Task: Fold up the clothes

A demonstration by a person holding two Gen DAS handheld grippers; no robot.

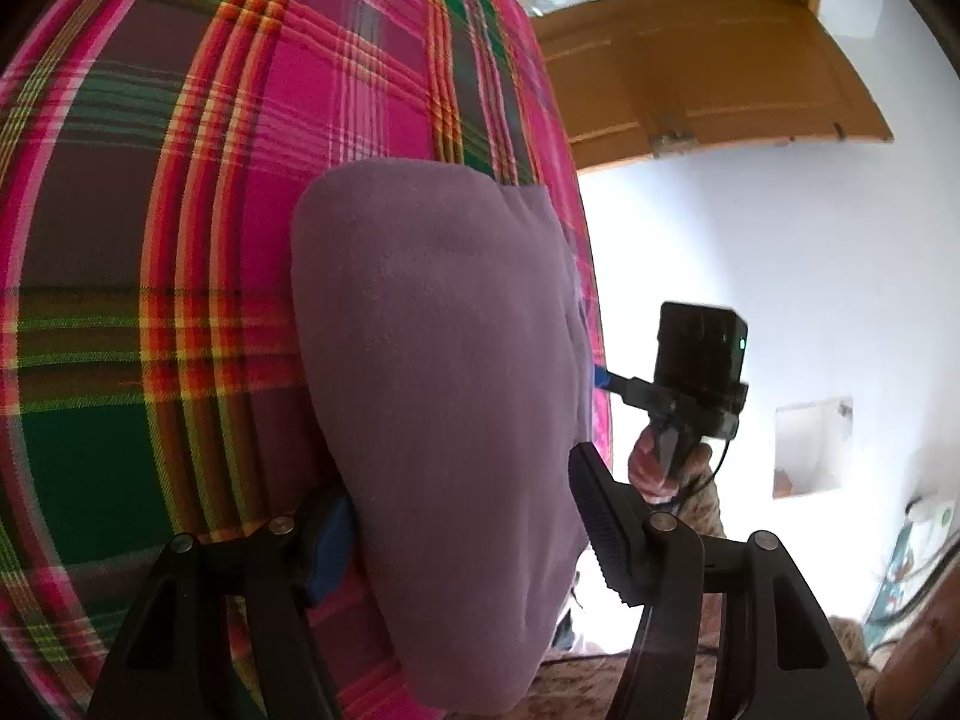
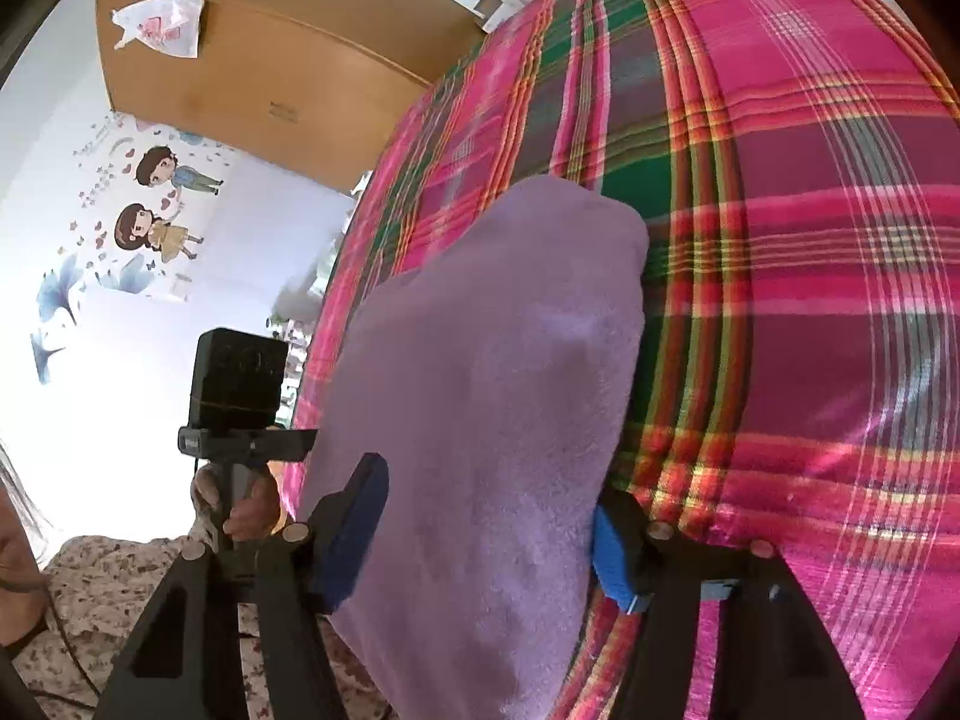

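Both sets of jaws stand wide, and neither presses the cloth. My left gripper (image 1: 462, 546) straddles one end of the folded purple garment (image 1: 444, 396), pads clear of it; my right gripper (image 2: 486, 528) straddles the other end likewise. It lies on the plaid bedspread (image 1: 150, 228), seemingly just set down so the fold holds. No containers visible except a closed cardboard box (image 2: 252, 48); contents hidden.

A folded lilac cloth (image 1: 438, 372) lies on the plaid-covered bed (image 1: 180, 210).
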